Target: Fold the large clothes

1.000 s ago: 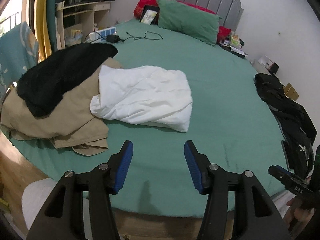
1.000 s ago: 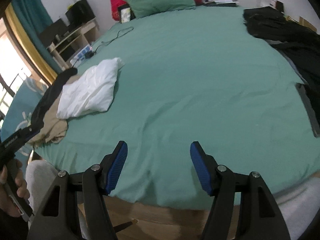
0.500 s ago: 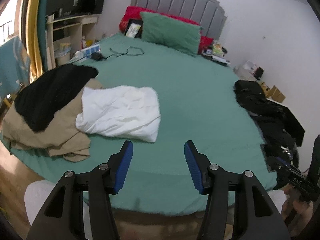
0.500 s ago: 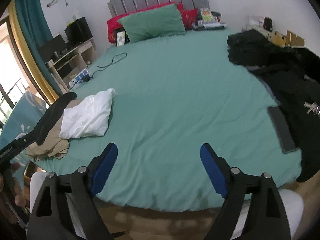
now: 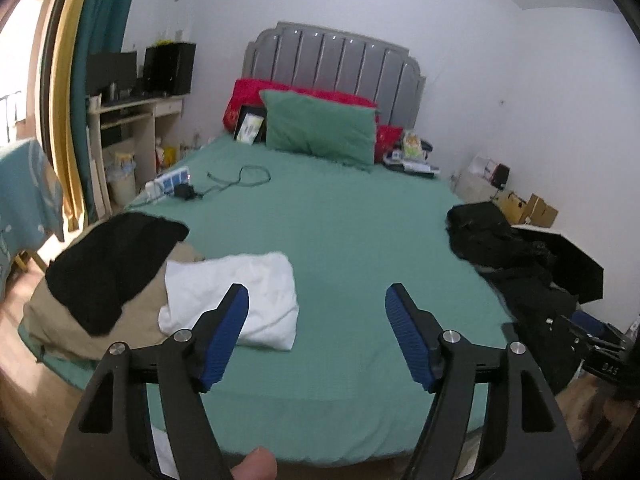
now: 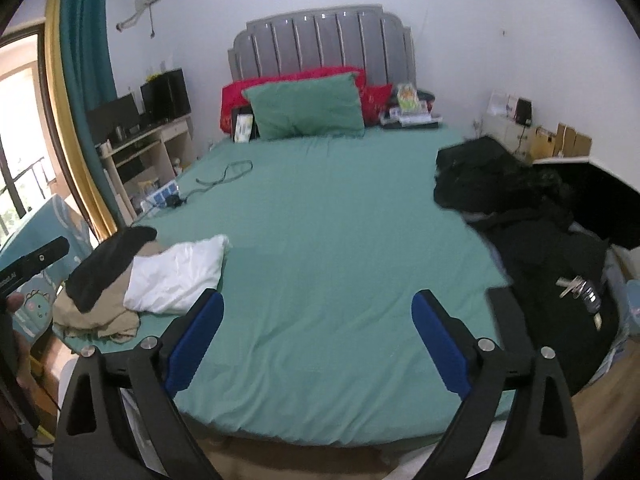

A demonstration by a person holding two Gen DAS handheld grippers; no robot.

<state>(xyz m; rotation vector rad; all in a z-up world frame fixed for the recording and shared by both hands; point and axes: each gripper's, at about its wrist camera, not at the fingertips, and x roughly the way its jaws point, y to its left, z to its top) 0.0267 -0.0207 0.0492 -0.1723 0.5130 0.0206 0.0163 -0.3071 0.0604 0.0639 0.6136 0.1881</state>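
Note:
A folded white garment (image 5: 240, 300) lies on the green bed (image 5: 340, 240) at its left front, beside a tan garment (image 5: 80, 320) with a black one (image 5: 112, 252) on top. The same pile shows in the right wrist view, with the white garment (image 6: 176, 276) nearest. A heap of black clothes (image 5: 516, 264) (image 6: 532, 232) lies along the bed's right side. My left gripper (image 5: 316, 312) is open and empty above the bed's front edge. My right gripper (image 6: 316, 320) is open and empty, also over the front edge.
A green pillow (image 5: 320, 128) and red pillows lean on the grey headboard (image 5: 336, 64). A cable and power strip (image 5: 176, 184) lie at the bed's left. A desk (image 5: 132, 128) stands left, boxes (image 5: 532, 208) right. Keys (image 6: 580, 292) lie on the black clothes.
Both grippers have pulled back and tilted up from the bed, so more of the room shows. Both jaws have opened wider. The clothes have not moved.

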